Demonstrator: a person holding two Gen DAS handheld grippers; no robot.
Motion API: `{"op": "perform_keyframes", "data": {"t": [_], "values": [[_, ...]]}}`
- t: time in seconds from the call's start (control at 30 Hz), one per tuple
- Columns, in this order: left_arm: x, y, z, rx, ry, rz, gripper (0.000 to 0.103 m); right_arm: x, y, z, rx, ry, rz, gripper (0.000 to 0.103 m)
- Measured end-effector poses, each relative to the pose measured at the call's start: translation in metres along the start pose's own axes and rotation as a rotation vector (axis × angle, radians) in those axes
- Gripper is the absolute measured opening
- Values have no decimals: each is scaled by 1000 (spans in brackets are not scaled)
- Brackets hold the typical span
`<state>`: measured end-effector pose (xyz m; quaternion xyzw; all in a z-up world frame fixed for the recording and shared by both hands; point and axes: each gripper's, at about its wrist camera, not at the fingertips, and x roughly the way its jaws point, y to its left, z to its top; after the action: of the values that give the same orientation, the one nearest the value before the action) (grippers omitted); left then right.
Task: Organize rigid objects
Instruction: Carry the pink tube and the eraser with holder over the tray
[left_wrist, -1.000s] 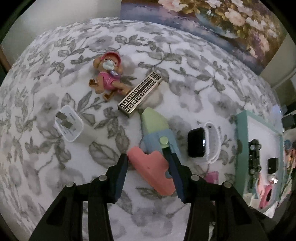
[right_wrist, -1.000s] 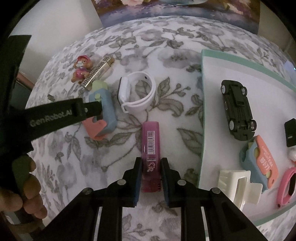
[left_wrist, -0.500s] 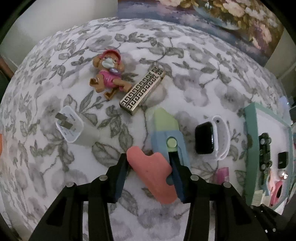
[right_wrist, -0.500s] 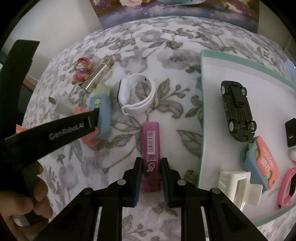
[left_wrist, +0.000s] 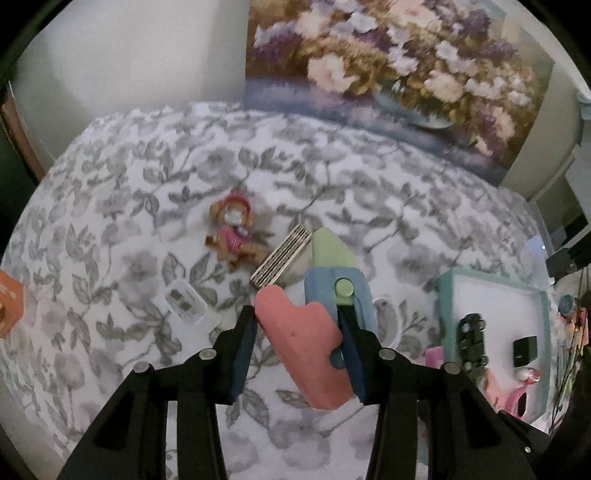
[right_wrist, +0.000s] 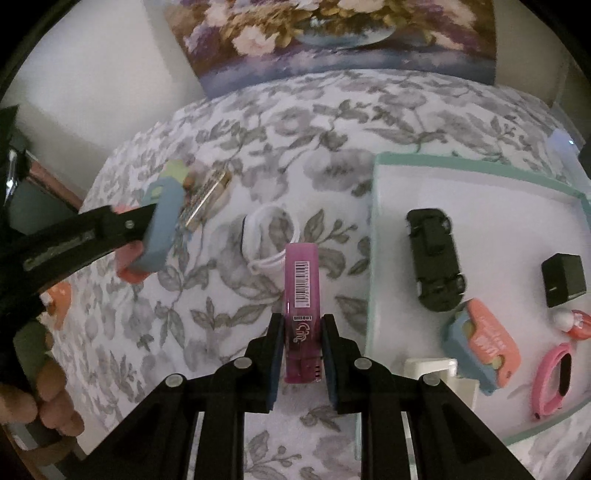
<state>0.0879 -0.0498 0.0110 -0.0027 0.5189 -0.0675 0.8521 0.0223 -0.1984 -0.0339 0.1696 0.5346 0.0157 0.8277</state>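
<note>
Pink lighter (right_wrist: 301, 295) sits clamped in my right tool (right_wrist: 302, 325); my left tool (left_wrist: 297, 325) grips the coral-and-blue cutter (left_wrist: 317, 325). Both seem lifted off the floral surface (right_wrist: 295, 147), beside the tray's teal rim (right_wrist: 371, 240).

The near part of the floral cloth (right_wrist: 229, 332) lay bare, giving open passage between the two grippers. Farther in, a white smartwatch (right_wrist: 271, 236) sat just beside the tray's (right_wrist: 373, 236) raised green wall. On the left a plug (left_wrist: 183, 301), a patterned bar (left_wrist: 280, 256) and a puppy figure (left_wrist: 232, 234) crowded together. Inside the tray, the far corner stayed free; a black car (right_wrist: 434, 258) and clip (right_wrist: 432, 369) filled the near side.
</note>
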Motion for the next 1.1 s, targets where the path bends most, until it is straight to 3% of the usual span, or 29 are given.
{"op": "perform_keyframes", "data": {"t": [0.2,0.3,0.7,0.93,1.1], "values": [[-17,-30,3,39,-39,-35,46,-20,-32,12,87,-49,19,21],[-24,-50,4,67,-43,-69,46,-35,-52,19,115,-95,-20,21],[-20,-156,-15,253,-2,-162,46,-52,-147,14,349,-125,-74,22],[-6,-182,-29,288,38,-180,46,-68,-184,7,426,-149,-104,22],[-2,-197,-35,319,48,-195,46,-71,-191,6,430,-148,-102,22]]}}
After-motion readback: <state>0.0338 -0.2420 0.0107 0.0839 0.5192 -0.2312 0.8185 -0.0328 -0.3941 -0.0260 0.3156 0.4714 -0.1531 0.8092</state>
